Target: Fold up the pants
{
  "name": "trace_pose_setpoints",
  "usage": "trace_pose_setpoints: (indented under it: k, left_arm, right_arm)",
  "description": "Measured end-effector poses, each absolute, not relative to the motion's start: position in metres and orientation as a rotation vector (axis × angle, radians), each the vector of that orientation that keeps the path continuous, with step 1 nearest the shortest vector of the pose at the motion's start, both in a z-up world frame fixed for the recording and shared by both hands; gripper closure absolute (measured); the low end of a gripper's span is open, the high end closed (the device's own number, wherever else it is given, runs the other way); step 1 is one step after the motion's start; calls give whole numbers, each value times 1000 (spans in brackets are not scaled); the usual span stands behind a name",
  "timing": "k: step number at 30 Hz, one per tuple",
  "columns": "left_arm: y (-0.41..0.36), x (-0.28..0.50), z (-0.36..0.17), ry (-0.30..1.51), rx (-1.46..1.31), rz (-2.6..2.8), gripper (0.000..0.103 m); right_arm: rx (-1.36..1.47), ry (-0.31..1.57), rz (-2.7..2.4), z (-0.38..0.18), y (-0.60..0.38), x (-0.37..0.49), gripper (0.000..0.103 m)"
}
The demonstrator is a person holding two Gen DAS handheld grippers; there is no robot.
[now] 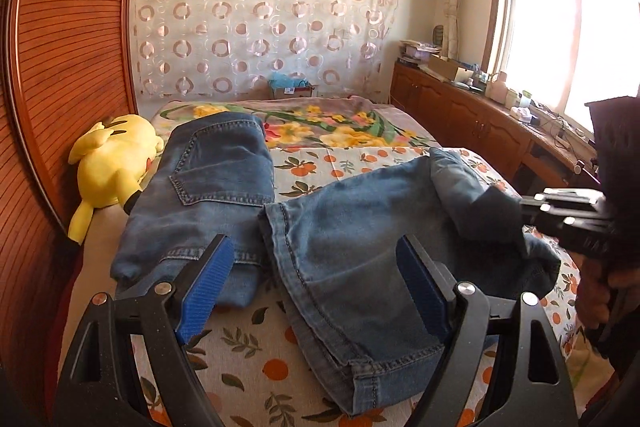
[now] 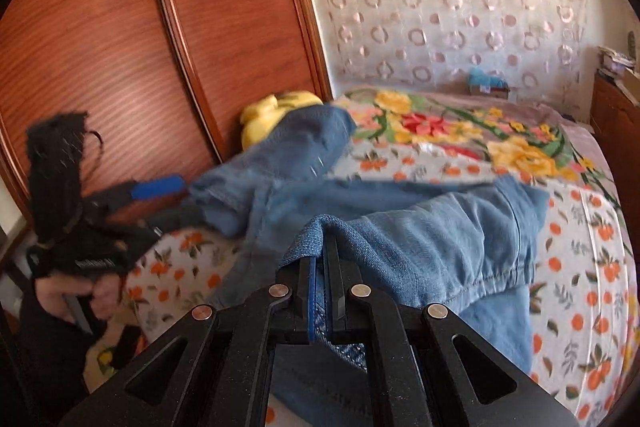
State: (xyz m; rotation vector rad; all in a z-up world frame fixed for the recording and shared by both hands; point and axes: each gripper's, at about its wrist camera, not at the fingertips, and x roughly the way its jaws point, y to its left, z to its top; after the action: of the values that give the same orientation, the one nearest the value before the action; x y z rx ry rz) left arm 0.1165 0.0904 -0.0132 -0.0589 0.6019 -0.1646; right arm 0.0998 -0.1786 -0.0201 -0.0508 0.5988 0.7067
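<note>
Blue jeans (image 1: 352, 227) lie across the bed, waist part with a back pocket at the left and a leg with its hem running toward me. My left gripper (image 1: 313, 238) hovers open above them, its blue pads (image 1: 208, 291) spread wide and pressing on nothing. At the right edge my right gripper (image 1: 524, 207) holds up a fold of the denim. In the right wrist view the right gripper (image 2: 320, 243) is shut on a raised edge of the jeans (image 2: 420, 227), cloth draped over its tips. The left gripper (image 2: 176, 199) shows open at the left, held by a hand.
A yellow plush toy (image 1: 112, 163) lies at the bed's left edge against a wooden wardrobe (image 1: 60, 67). A floral blanket (image 1: 320, 123) covers the far end of the bed. The orange-print sheet (image 1: 248, 359) shows near me. A cluttered wooden cabinet (image 1: 460, 107) runs under the window.
</note>
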Motion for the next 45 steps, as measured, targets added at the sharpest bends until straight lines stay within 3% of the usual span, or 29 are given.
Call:
trace_pose_setpoints:
  k: [3, 7, 14, 19, 24, 25, 33, 34, 36, 45]
  left_arm:
    - [87, 111, -15, 605, -62, -175, 19]
    - [71, 110, -17, 612, -50, -203, 19]
    - [28, 114, -21, 625, -3, -294, 19]
    - [2, 122, -34, 654, 21, -358, 19]
    - [-14, 132, -50, 706, 40, -402, 35]
    - [-16, 134, -52, 716, 44, -404, 43]
    - [-26, 135, -67, 769, 48, -449, 84]
    - [-26, 133, -67, 767, 47, -452, 88]
    - [-26, 128, -62, 747, 38, -453, 90]
    - [-2, 86, -32, 639, -51, -457, 92]
  right_arm:
    - [-72, 644, 681, -33, -191, 95, 97]
    - [-87, 666, 656, -25, -196, 94, 69]
    - [-64, 641, 541, -4, -242, 63, 63]
    - [-90, 638, 434, -16, -256, 93, 61]
    - [-71, 660, 417, -36, -247, 133, 60]
    - [-63, 668, 419, -38, -247, 140, 60]
    - [-4, 816, 547, -47, -232, 191, 61]
    - [-9, 815, 547, -46, -230, 191, 74]
    - [-18, 795, 563, -39, -225, 187, 97]
    - [-70, 606, 639, 22, -187, 152, 98]
